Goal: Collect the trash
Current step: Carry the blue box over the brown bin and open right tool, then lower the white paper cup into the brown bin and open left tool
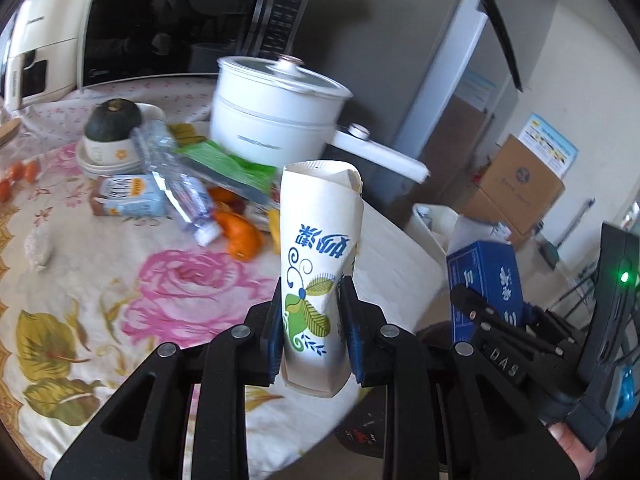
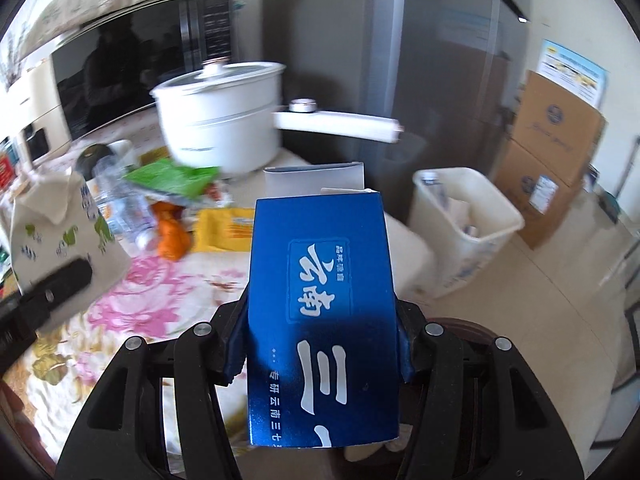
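A desk [image 1: 168, 280] draped in a rose-print cloth carries a microwave [image 1: 176, 28], a white electric pot [image 1: 272, 116] and a heap of wrappers, a crushed plastic bottle [image 1: 176, 184] and orange peel [image 1: 240, 236]. Beside the desk, on the floor, stands a cream waste bin [image 2: 472, 216], some rubbish already inside it. The right hand-held gripper [image 2: 320, 344] pinches a blue carton [image 2: 320, 300] by its two long sides, the open top flap pointing away, roughly toward the bin. The left hand-held gripper [image 1: 312, 328] squeezes a flattened paper cup [image 1: 320, 260] printed with green leaves, held upright above the desk edge. Both pieces of trash are off the desk and not yet over the bin. The cup is creased and gripped low, so it could likely fold or slide out during the carry. The two grippers travel close together; a release short of the rim would probably drop either piece onto the floor.
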A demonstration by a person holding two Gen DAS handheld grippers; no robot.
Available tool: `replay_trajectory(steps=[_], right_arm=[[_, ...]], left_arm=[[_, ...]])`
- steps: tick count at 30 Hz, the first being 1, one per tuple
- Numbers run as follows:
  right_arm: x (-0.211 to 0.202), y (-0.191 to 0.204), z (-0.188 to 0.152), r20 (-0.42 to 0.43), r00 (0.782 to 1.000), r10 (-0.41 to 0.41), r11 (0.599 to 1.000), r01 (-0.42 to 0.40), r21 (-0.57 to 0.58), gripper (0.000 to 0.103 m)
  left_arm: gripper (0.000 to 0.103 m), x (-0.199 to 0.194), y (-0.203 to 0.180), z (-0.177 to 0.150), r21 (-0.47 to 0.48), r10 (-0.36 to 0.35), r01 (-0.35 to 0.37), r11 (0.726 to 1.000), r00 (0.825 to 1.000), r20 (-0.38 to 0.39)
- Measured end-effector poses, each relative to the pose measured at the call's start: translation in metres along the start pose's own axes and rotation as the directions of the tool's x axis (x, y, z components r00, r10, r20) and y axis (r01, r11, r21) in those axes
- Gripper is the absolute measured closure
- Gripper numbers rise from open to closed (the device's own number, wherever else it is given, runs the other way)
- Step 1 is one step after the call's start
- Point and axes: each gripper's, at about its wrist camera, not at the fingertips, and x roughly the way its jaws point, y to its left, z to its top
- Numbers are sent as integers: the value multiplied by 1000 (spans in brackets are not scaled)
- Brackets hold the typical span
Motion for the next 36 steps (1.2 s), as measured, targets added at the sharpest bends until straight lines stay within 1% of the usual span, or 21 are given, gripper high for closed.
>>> replay_trajectory(steps=[4, 6, 9, 15, 18, 20, 24, 27, 29, 31, 34, 36], right_arm=[[-2, -33, -4, -6, 998, -69, 995, 69, 68, 50], [0, -50, -8, -17, 994, -105, 989, 106, 103, 50], [7, -74, -14, -57, 986, -154, 975, 161, 151, 49], [19, -110, -27, -141, 968, -206, 936, 237, 260, 49], [30, -122, -37, -187, 950, -250, 916, 295, 272, 49], [37, -128, -45, -221, 941, -256, 906, 313, 286, 50], [42, -136, -50, -240, 927, -288, 894, 350, 279, 50], [43, -144, -55, -258, 920, -295, 881, 366, 299, 50], [45, -153, -59, -280, 910, -306, 866, 388, 316, 48], [45, -164, -62, -293, 902, -316, 846, 408, 343, 37], [39, -175, -65, -289, 896, -337, 818, 431, 381, 26], [35, -178, -64, -280, 892, -354, 808, 442, 389, 20]], left_arm=[[77, 15, -27, -3, 16, -68, 69, 998, 997, -29], [77, 18, -41, -4, 36, -87, 88, 996, 996, -30], [76, 24, -59, -7, 58, -117, 119, 991, 992, -42], [76, 36, -87, -21, 116, -153, 162, 980, 985, -85], [76, 42, -99, -30, 137, -167, 181, 974, 980, -111], [76, 47, -107, -35, 150, -175, 193, 970, 976, -128], [76, 55, -121, -43, 167, -197, 223, 960, 968, -157], [76, 64, -130, -50, 182, -209, 242, 953, 960, -186], [76, 71, -134, -55, 188, -210, 250, 950, 955, -210], [76, 80, -136, -59, 180, -216, 262, 948, 947, -239], [75, 89, -138, -64, 170, -221, 272, 947, 938, -267], [75, 93, -140, -66, 171, -224, 277, 946, 934, -278]])
